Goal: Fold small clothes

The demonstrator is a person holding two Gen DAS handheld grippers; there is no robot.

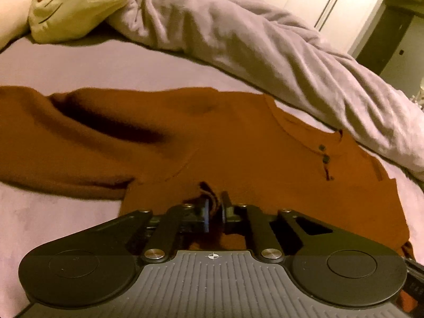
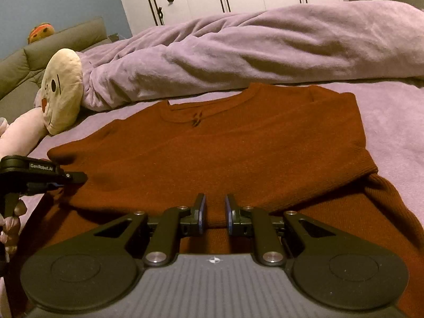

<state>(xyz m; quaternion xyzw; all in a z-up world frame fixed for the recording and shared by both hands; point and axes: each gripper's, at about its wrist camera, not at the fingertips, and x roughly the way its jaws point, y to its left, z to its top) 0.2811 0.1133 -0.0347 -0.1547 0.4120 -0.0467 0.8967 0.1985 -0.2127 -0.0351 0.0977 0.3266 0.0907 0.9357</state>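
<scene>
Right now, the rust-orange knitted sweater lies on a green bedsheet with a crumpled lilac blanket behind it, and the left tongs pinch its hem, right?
Nearly. The bedsheet is lilac, not green, as the right wrist view shows. The rest holds: the rust-orange knitted sweater lies on it, the crumpled lilac blanket is behind, and the left tongs pinch its hem.

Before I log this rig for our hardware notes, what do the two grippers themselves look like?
Both the left gripper and right gripper are black linkage arms with silver rivets, two round discs, a grey ribbed plate bearing a small crosshair mark, and blue finger pads. The left one's side reads "GenRobot.AI".
</scene>
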